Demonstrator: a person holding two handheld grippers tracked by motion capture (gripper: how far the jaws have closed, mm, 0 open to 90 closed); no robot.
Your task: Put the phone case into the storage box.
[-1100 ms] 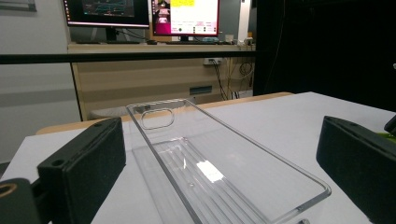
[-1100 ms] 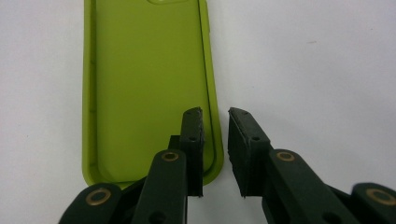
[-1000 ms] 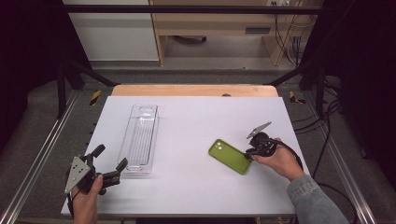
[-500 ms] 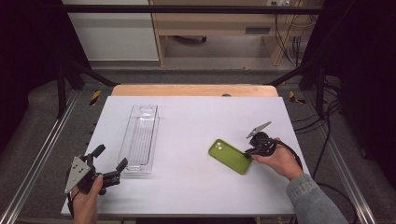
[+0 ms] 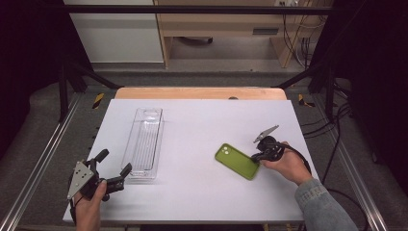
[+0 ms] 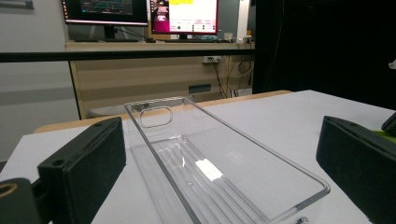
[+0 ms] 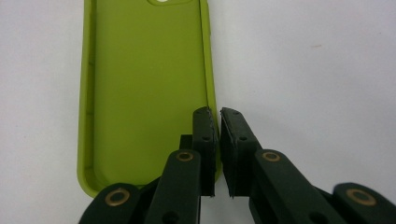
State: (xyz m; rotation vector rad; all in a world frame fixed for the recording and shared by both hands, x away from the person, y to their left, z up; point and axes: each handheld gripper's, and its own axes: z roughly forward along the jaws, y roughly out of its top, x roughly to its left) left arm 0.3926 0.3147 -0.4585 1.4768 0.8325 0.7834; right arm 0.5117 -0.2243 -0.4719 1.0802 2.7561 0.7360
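The green phone case [image 5: 236,161] lies open side up on the right part of the white bench [image 5: 202,120], slanted, with its camera cut-out toward the far left. The right gripper [image 5: 258,156] sits at the case's near right end. In the right gripper view its fingers [image 7: 205,135] are almost closed, one pad inside the case [image 7: 144,88] and the other outside, with the case's long side wall pinched between them; a thin slit shows above the wall.

The clear plastic tray [image 5: 143,144] lies lengthwise on the left half of the bench, its handle slot at the far end. The left gripper [image 5: 113,169] is held at the tray's near end, close to the bench's front left corner. Its fingers [image 6: 84,168] are spread wide and hold nothing; in the left gripper view the tray [image 6: 219,172] lies between and beyond them, not touched by either.

Between tray and case the bench is bare, a broad open strip. The case lies near the bench's right edge, with some bare surface beyond it. The far half of the bench is also free.

No brand or label can be read on case or tray. Monitors [image 6: 140,11] behind the bench show text too small to read.
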